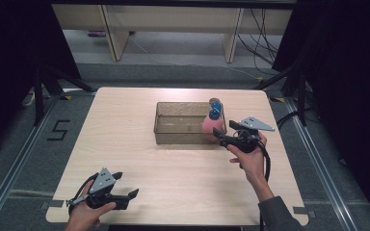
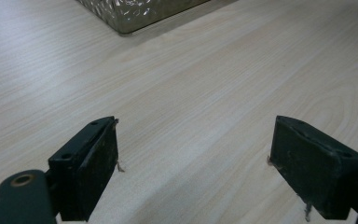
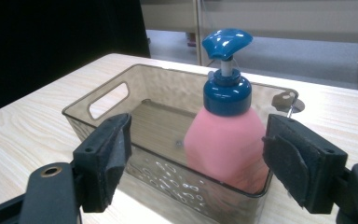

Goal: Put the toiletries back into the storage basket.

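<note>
Landmark: the smoky clear plastic bin (image 1: 189,124), sitting a bit right of centre on the far half of the wooden table (image 1: 139,159).

Nearest to the person: left gripper (image 1: 123,188) sat at the near-left corner of the table, well apart from the bin, held low in the left hand (image 1: 84,214). Jaws stood wide apart, nothing between them. In the left gripper view only bare wood lay between the pads (image 2: 105,161), with one corner of the bin (image 2: 135,14) at the top edge.

Next out: right gripper (image 1: 223,130) was held by the right hand (image 1: 248,156) just beside the bin's right end, near its front corner, pointed left at it. Jaws were spread, gripping nothing. In the right gripper view (image 3: 193,156) the pads (image 3: 116,149) stood outside the bin's near wall, one to either side of the bottle; probably clear of the wall, though the near rim crosses too close to the jaws to rule out contact.

In the bin: pink pump bottle (image 1: 210,123), blue collar and blue pump head, stood upright in the right end, close against the near wall in the right gripper view (image 3: 226,147).

Far end of the bin: cut-out handle slot (image 3: 108,99) in the end wall.
</note>
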